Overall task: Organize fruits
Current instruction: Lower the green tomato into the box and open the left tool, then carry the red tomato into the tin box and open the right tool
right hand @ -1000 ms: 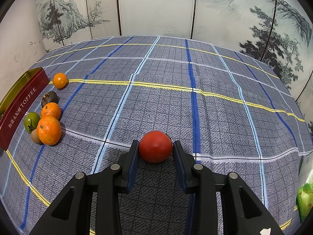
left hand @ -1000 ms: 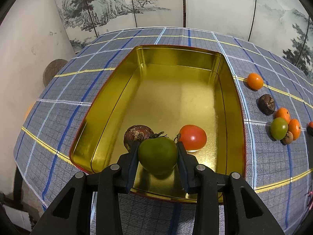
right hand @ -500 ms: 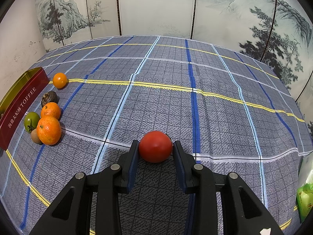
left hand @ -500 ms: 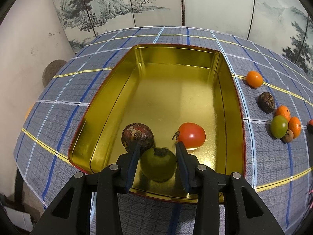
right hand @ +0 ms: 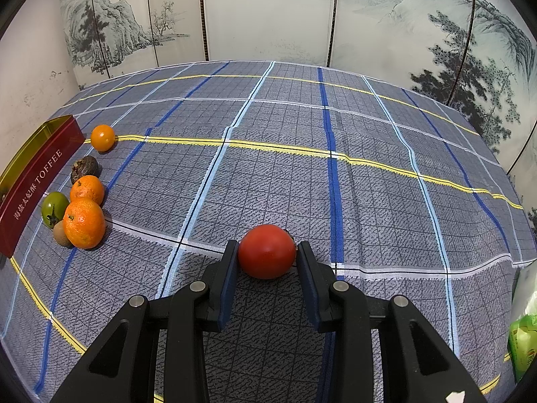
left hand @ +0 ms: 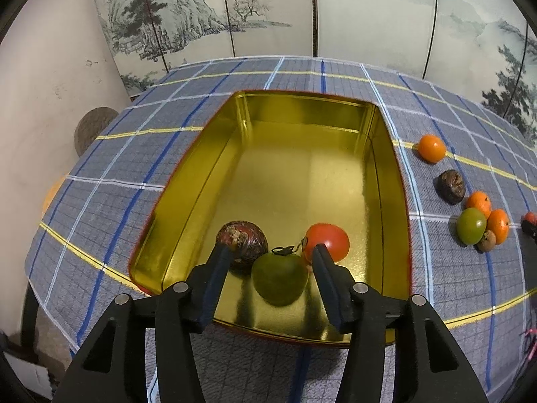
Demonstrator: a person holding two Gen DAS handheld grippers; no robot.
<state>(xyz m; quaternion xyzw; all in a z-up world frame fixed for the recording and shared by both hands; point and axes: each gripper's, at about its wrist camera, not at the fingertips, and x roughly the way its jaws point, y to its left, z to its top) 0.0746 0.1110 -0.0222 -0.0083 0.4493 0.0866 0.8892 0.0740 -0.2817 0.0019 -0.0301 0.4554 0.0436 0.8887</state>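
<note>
Table [right hand: 369, 201] is wearing a grey-blue plaid cloth [left hand: 110, 208] with blue, white and yellow lines. Gold tin [left hand: 386, 174] (red outside, "TOFFEE" on its side wall) is sitting directly on the cloth at the left part of the table. Just beside its right wall a loose row of fruit is lying on the cloth: small orange [right hand: 102, 137] furthest back, dark wrinkled fruit [right hand: 84, 168], two mandarins [right hand: 84, 223], green tomato [right hand: 53, 204] and small brown fruit [right hand: 62, 234] touching in a cluster. Red tomato [right hand: 267, 251] is resting on the cloth well apart from them. Green packet [right hand: 524, 344] is showing at the far right edge.
</note>
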